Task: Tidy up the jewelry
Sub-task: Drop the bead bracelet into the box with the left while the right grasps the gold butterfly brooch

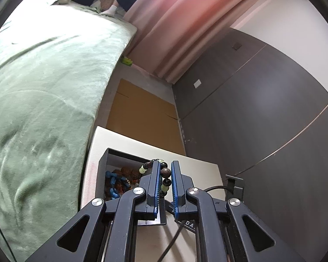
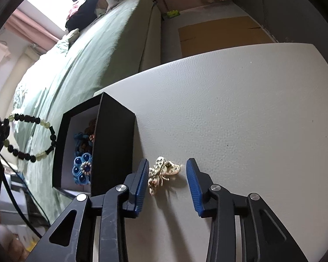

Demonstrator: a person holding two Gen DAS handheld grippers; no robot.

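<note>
My left tongs point(image 1: 165, 175) pinch a dark-and-green beaded bracelet point(image 1: 166, 178) above the open black jewelry box point(image 2: 111, 135); my right tongs point(image 2: 166, 178) stand spread around a small gold filigree brooch point(image 2: 162, 171) lying on the pale textured counter point(image 2: 240, 109) beside that box. The brooch looks light, stiff and snaggy, so I'd grip its solid middle. A green-covered bed point(image 1: 43, 87) flanks the counter.

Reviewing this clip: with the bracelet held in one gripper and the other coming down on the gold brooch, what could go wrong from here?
1. The right gripper straddles the gold brooch off-centre; its left pad nearly touches while the right stands clear, so closing may push or flip it.
2. The left gripper pinches the beaded bracelet by only a few beads; it may slip or swing.
3. The black box stands close beside the right gripper and could get knocked.
</note>
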